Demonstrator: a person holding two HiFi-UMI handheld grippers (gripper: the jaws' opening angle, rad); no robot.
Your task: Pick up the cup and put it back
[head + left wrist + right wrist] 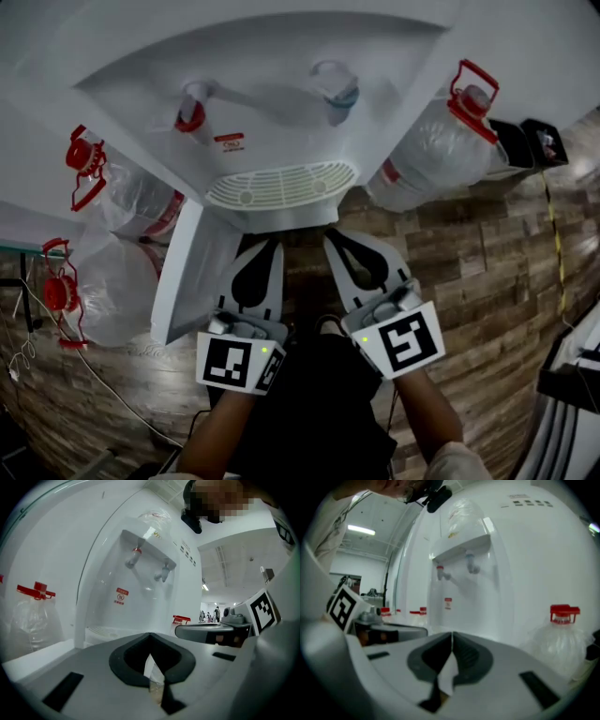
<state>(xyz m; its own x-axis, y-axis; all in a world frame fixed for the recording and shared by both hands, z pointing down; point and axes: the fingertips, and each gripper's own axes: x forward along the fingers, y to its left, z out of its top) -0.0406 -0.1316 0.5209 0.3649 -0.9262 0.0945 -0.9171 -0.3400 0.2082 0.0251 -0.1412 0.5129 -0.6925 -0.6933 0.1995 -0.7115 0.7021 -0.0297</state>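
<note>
Head view showed brown plank floor [487, 262], glossy white curved dispenser [281, 75], clear crinkled jugs [427, 150]; left gripper [270, 246], right gripper [332, 238] fingers pressed together, empty.

A white water dispenser [281, 94] stood on the wood-patterned floor [497, 253], two clear red-capped water jugs [127, 202] just beside it at left, another jug [431, 150] at right.

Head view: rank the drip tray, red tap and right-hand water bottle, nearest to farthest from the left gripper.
1. drip tray, just ahead of the left gripper.
2. red tap, beyond it, to the left.
3. water bottle, far right.
</note>
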